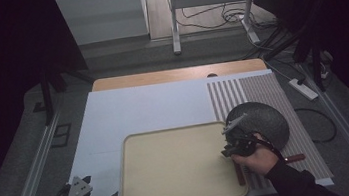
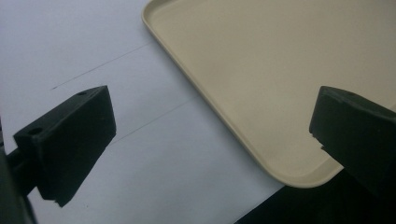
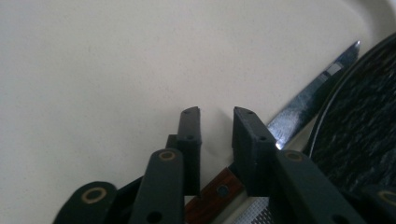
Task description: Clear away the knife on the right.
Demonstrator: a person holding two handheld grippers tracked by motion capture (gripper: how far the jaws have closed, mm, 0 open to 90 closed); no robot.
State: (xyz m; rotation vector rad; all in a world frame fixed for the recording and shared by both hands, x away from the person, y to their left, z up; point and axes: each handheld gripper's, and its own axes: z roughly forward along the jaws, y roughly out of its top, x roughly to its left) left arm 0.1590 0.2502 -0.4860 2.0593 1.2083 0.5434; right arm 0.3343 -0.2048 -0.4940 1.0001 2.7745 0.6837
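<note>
A beige tray (image 1: 171, 169) lies on the white sheet, near the front edge. My right gripper (image 1: 226, 152) hovers low over the tray's right rim, its jaws a little apart and open with nothing between them (image 3: 217, 112). Just under it lies a knife with a wooden handle (image 3: 215, 190) and a shiny blade (image 3: 317, 95), along the rim beside a dark round plate (image 1: 261, 120). The handle (image 1: 240, 174) sticks out toward me. My left gripper (image 1: 101, 188) is wide open at the tray's near left corner (image 2: 299, 179), above the sheet.
The plate (image 3: 369, 116) rests on a striped mat (image 1: 267, 91) at the right. A second brown handle (image 1: 296, 157) lies on the mat by my right wrist. White sheet (image 1: 138, 110) covers the table; a metal stand (image 1: 211, 3) and cables are on the floor beyond.
</note>
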